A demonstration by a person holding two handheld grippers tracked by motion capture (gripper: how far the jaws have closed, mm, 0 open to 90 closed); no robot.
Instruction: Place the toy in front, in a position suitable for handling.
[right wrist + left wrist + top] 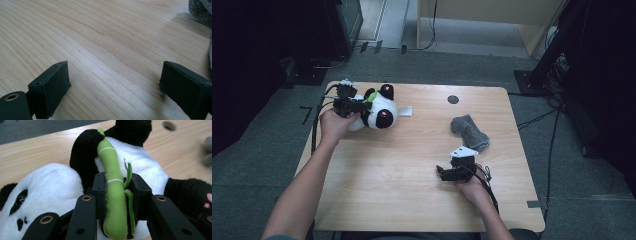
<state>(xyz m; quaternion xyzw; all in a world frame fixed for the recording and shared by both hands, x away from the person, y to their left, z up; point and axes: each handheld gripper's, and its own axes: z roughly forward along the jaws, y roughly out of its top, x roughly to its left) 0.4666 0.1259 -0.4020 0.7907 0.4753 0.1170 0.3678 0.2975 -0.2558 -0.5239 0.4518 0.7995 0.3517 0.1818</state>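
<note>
**Left tongs clamped on panda's bamboo; right tongs spread over bare wood**

Left gripper (116,195): jaws closed on the green bamboo stalk (113,195) sewn to the front of the plush panda (147,167). The stalk runs up between the two black pads and on past them, its far tip against a black paw. A thin green leaf strand hangs just beside the stalk, also between the pads. Pads press the stalk from both sides; no gap visible.

Panda lies on the wooden table (412,165), directly ahead of and under the left gripper (357,106). In the left gripper view its white head with the black eye patch sits to the lower left of the jaws, its white belly beyond them, a black foot with pink toe marks to the right. From the high view the panda (379,111) touches the gripper's tip; a white tag sticks out on its far side from the tongs.

Right gripper (113,87): jaws wide apart, nothing between them but wood grain. In the high view it (447,172) rests low at the table, held by the right hand (472,186), well apart from the panda.

Grey sock (469,131): crumpled on the table just beyond the right gripper, near its plate. In the right gripper view an edge of it (201,10) shows at the upper right, outside the jaws and not touching them.
</note>
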